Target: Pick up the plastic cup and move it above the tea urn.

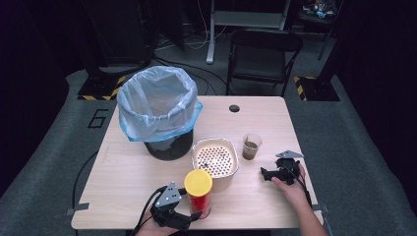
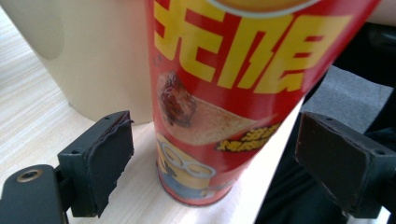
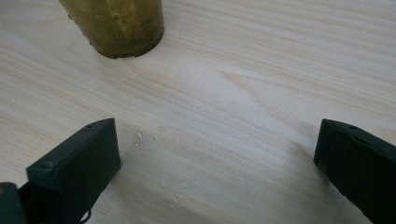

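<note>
Progress: early stage, by the look of things. The crisp can stands on the table unlifted and lidded, nothing is gripped, and whatever emptying or sorting is meant remains to be done.

Table (image 1: 147, 196): pale wood-grain top bearing every item below.

Waste bin (image 1: 158, 110): dark body, far left of the tabletop, lined with a translucent blue-white bag folded over the rim. Contents cannot be made out from the high view.

Strainer basin (image 1: 215, 160): cream tub with a perforated insert, centre of the table, just right of the bin. Dark specks lie on the holes; whether they are residue or shadow is unclear.

Crisp can (image 1: 198, 192): tall red tube with a yellow lid, upright near the front edge, just in front of the basin. In the left gripper view its base (image 2: 196, 186) rests on the wood, cartoon figure and crisp picture showing. Lid on, contents hidden.

Left gripper (image 1: 189, 216): jaws wide apart, one to each side of the can's lower part, neither pad touching it.

Right gripper (image 1: 268, 173): jaws spread, resting low over bare tabletop, pointed toward the cup.

Plastic cup (image 1: 251, 146): clear, right of the basin, holding a brownish-olive liquid about half up; its base (image 3: 116, 28) stands well ahead of the right jaws.
</note>
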{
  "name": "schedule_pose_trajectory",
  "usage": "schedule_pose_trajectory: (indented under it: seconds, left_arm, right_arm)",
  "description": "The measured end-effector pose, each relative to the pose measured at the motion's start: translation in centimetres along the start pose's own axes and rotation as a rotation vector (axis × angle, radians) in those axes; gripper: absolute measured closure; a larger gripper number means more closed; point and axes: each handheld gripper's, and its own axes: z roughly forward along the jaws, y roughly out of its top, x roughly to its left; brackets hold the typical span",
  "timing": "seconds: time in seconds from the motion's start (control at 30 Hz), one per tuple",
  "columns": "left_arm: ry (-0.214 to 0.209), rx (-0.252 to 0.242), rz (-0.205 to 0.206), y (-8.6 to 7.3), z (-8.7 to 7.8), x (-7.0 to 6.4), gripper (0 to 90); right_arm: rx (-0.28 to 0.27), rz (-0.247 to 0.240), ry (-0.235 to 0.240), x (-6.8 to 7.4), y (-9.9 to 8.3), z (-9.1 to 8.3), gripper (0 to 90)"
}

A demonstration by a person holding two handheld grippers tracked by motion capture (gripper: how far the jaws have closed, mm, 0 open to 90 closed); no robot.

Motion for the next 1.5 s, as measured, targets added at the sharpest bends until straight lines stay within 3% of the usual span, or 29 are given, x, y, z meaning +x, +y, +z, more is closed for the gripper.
schedule_pose_trajectory:
  seconds: [0.13,0.33,0.43,0.5,0.53,0.67,0.73,0.8,0.87,1.03,1.07,1.17,1.3,1.5]
  left_arm:
    - [0.000,-0.010,0.004,-0.3,0.5,0.0,12.1]
    - [0.005,-0.045,0.028,-0.5,0.2,-0.1,25.3]
    - [0.001,-0.041,0.025,-0.5,0.1,0.1,26.8]
    - [0.011,-0.044,0.023,-0.6,0.1,0.1,33.0]
    - [0.018,-0.037,0.036,-0.7,-0.1,0.2,42.6]
    - [0.020,-0.043,0.013,-0.8,0.0,0.2,33.6]
    - [0.016,-0.037,0.016,-0.7,0.0,0.2,29.9]
    - [0.029,-0.044,0.024,-0.5,0.2,0.0,17.9]
    - [0.029,-0.047,0.027,-0.3,0.4,-0.3,14.4]
    - [0.046,-0.077,0.002,0.2,0.9,-0.2,12.3]
    - [0.060,-0.099,-0.029,0.4,1.3,-0.3,12.2]
    - [0.053,-0.101,-0.043,0.5,1.6,-0.2,12.0]
    - [0.061,-0.091,-0.028,0.5,2.4,-0.4,12.0]
    - [0.062,-0.101,-0.043,0.4,3.2,-0.5,11.9]
  right_arm:
    - [0.003,-0.009,0.000,-0.1,0.0,0.0,0.0]
    - [0.001,-0.003,0.000,0.0,0.0,0.0,0.0]
    - [0.001,-0.005,0.000,0.0,0.0,0.0,0.0]
    - [0.002,-0.008,0.000,-0.1,0.0,0.0,0.0]
    - [0.002,-0.009,-0.001,-0.1,0.0,0.0,0.0]
    - [0.001,-0.004,0.001,0.0,0.0,0.0,0.0]
    - [0.002,-0.008,0.000,-0.1,0.0,0.0,0.0]
    - [0.000,-0.001,0.000,0.0,0.0,0.0,0.0]
    - [0.000,0.000,0.000,0.0,0.0,0.0,0.0]
    - [0.001,-0.003,0.000,0.0,0.0,0.0,0.0]
    - [0.000,-0.003,0.000,0.0,0.0,0.0,0.0]
    - [0.003,-0.008,0.000,0.0,0.0,0.0,0.0]
    - [0.004,-0.006,0.001,0.0,0.0,-0.1,0.0]
    - [0.004,-0.006,0.001,0.0,0.0,-0.1,0.0]
